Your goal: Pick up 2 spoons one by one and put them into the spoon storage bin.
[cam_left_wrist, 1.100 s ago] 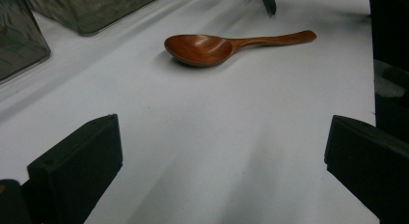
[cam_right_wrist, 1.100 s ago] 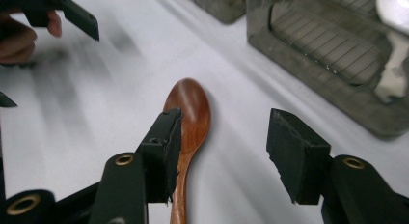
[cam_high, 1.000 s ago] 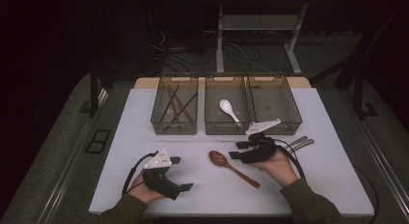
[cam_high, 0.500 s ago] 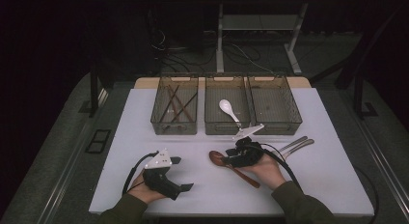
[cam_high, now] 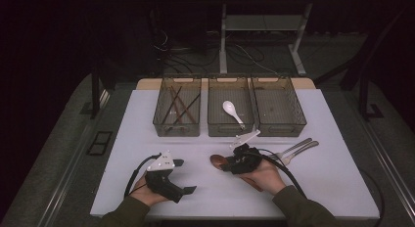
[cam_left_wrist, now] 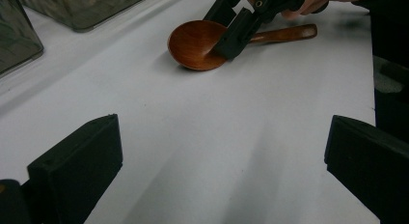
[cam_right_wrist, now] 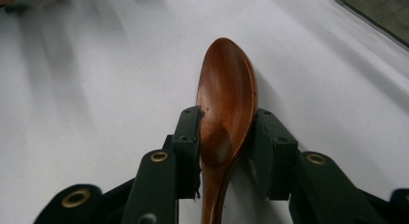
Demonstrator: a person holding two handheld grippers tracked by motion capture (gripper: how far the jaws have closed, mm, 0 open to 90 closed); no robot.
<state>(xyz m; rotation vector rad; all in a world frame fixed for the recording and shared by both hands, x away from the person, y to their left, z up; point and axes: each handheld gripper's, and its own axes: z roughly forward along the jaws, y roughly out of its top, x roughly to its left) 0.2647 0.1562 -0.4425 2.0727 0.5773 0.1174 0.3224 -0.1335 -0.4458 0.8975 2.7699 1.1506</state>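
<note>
right gripper [cam_right_wrist: 226, 137] has come down over wooden spoon [cam_right_wrist: 225, 108], jaws just closing, pads now pressing bowl's sides; spoon still flat on table [cam_high: 147, 139]. grasp looks set, lift next. left gripper [cam_high: 183, 177] idle, jaws wide, empty.

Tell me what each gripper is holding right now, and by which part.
The right gripper, its jaws just closing, clamps the wooden spoon across the back of its bowl, near the neck; the spoon lies on the table. The left gripper is open, holding nothing.
</note>
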